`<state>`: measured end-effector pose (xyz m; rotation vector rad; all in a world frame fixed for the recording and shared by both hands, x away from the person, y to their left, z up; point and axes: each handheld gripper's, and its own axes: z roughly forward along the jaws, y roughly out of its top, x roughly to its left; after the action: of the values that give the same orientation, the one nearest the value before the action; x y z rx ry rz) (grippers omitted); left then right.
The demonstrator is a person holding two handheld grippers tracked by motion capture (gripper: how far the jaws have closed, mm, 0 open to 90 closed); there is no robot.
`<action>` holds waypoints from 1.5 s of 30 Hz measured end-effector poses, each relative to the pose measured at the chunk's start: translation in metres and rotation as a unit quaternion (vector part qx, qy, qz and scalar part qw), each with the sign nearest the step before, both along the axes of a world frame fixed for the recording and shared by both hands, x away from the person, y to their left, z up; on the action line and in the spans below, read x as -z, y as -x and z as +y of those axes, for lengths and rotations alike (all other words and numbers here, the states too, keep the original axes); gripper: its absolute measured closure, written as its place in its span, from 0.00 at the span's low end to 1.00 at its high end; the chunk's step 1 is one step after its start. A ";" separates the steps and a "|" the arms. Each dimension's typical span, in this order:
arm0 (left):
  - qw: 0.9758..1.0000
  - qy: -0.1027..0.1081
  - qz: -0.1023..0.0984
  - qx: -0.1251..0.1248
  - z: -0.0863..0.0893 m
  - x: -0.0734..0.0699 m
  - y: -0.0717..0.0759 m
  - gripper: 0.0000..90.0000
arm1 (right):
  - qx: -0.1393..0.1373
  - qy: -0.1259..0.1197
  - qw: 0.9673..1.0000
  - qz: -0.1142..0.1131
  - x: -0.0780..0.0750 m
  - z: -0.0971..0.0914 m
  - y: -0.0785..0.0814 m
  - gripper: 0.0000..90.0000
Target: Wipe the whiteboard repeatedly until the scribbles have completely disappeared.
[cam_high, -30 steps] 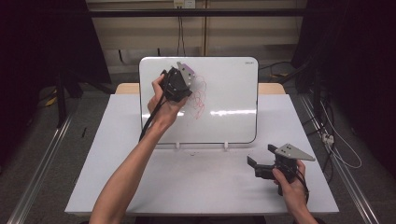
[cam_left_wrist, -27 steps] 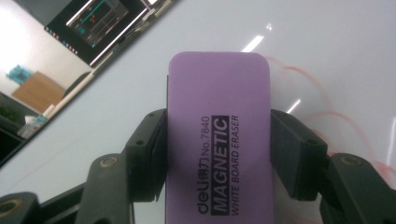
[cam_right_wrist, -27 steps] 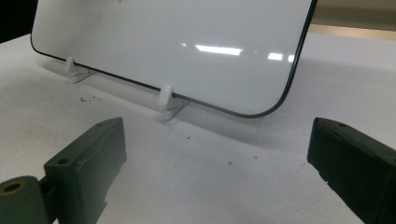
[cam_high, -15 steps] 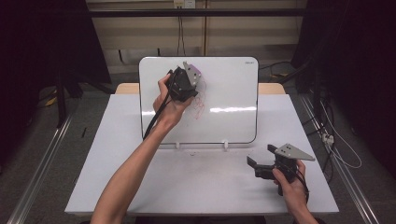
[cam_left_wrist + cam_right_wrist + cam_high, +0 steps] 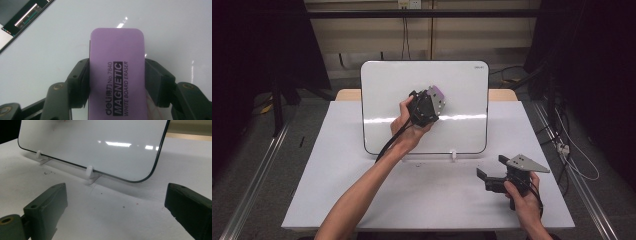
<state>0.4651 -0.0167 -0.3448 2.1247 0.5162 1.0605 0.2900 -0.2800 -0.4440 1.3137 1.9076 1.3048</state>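
Your left gripper (image 5: 428, 106) is clamping the purple magnetic eraser (image 5: 117, 72) between both jaws and pressing it against the whiteboard (image 5: 462, 85), near the board's centre. Around the eraser the surface is reading clean in the high view; in the right gripper view a small reddish trace (image 5: 64, 121) is remaining at the board's top edge, at about 11 o'clock. Judgement: wiping is well advanced, with that residue left. Your right gripper (image 5: 494, 176) is resting on the table (image 5: 337, 200) at 4 o'clock of the board, jaws spread wide, holding nothing.
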 end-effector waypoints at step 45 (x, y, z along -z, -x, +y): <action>0.998 0.026 -0.022 -0.059 0.029 -0.029 -0.029 0.46 | -0.007 0.002 1.000 -0.001 0.001 0.001 0.000 0.05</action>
<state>0.4939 0.0120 -0.3157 2.0404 0.6475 1.1447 0.2904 -0.2789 -0.4452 1.2990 1.9205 1.3091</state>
